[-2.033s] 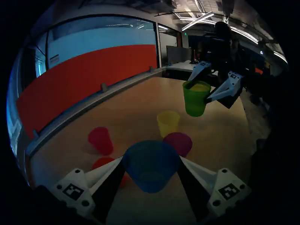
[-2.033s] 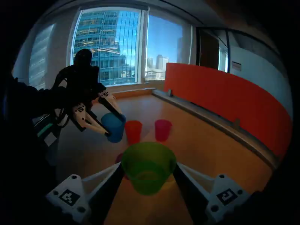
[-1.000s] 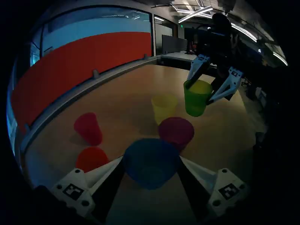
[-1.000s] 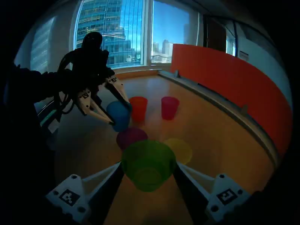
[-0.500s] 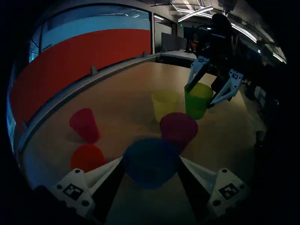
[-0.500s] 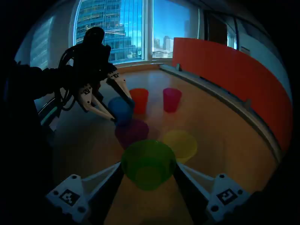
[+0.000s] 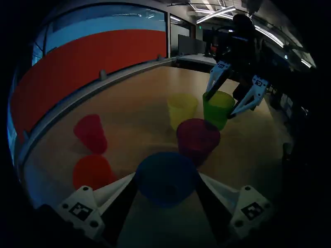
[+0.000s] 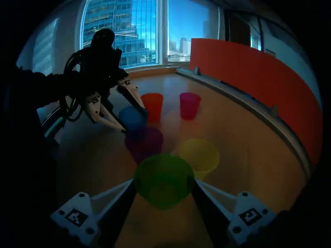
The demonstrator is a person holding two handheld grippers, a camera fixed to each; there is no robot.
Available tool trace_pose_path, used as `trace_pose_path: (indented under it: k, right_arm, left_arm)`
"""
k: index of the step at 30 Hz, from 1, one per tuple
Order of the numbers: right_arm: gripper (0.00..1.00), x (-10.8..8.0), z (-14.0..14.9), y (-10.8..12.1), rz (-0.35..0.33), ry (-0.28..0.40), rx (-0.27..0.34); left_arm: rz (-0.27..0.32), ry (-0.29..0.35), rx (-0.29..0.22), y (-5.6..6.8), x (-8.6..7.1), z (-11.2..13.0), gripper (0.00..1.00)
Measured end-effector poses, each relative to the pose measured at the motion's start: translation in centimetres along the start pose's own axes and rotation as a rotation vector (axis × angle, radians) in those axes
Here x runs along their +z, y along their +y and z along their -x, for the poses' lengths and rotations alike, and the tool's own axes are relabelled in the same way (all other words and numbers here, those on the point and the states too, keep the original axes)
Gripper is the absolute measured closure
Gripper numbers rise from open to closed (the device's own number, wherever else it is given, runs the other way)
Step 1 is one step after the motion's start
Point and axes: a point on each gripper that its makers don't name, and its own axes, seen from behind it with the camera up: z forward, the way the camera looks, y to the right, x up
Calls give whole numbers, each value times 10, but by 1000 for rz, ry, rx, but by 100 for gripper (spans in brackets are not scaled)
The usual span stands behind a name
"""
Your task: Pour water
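My left gripper (image 7: 166, 182) is shut on a blue cup (image 7: 166, 177), held upright just above the wooden table (image 7: 136, 99). Across the table my right gripper (image 7: 231, 96) is shut on a green cup (image 7: 217, 108). The right gripper view has the green cup (image 8: 164, 180) between its fingers, with the blue cup (image 8: 131, 117) and left gripper (image 8: 124, 115) beyond it. Between the two held cups stand a purple cup (image 7: 197, 139) and a yellow cup (image 7: 181, 108), both with open mouths up. The same purple cup (image 8: 145, 143) and yellow cup (image 8: 200, 155) lie just ahead of the green one.
An orange cup (image 7: 91, 172) and a red cup (image 7: 90, 132) stand at my left, seen again as the orange cup (image 8: 152, 106) and red cup (image 8: 189, 105). A red partition wall (image 7: 82, 62) runs along the table's edge. A person's dark arms (image 8: 45, 95) hold the left gripper.
Both grippers have come lower and closer to the purple and yellow cups, each still holding its cup. The cups on the table have not moved.
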Motion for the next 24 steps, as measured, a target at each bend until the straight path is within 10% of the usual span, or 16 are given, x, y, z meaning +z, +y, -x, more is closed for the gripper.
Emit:
trace_pose_path:
  k: [24]
  right_arm:
    - [9,11,16,3,12,-20,4]
  left_arm:
    - [-4,-45,8,-2,-3,15,11]
